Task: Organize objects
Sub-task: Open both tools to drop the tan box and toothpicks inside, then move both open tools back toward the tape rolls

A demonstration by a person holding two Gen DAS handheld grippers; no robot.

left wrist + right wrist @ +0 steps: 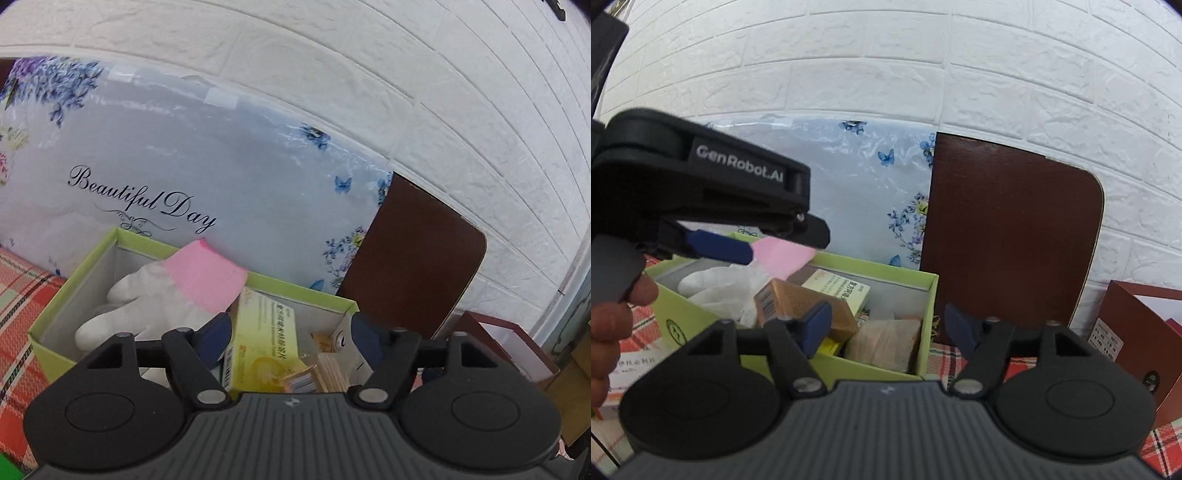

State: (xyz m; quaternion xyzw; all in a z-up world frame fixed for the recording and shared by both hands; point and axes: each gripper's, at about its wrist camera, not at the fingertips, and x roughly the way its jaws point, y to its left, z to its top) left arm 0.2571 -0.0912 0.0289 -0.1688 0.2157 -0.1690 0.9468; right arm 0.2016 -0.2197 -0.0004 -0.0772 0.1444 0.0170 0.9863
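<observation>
A lime-green open box [295, 291] [879, 267] sits on a plaid cloth. In it lie a white glove [159, 302] [713, 284] with a pink cuff [203, 277], a yellow carton [266, 343], a brown carton [805, 306], a pale label box [838, 288] and a wrapped bundle of wooden sticks [886, 343]. My left gripper [291, 336] hangs open over the box, nothing between its blue pads. My right gripper [888, 326] is open at the box's right front corner, empty. In the right wrist view, one blue finger [720, 245] of the left tool reaches over the glove.
A floral "Beautiful Day" board [221, 166] and a dark brown board [1008, 236] lean on the white brick wall behind the box. A maroon box [1137, 332] stands at the right. A hand [609, 325] and a white-and-orange packet [624, 384] are at the left.
</observation>
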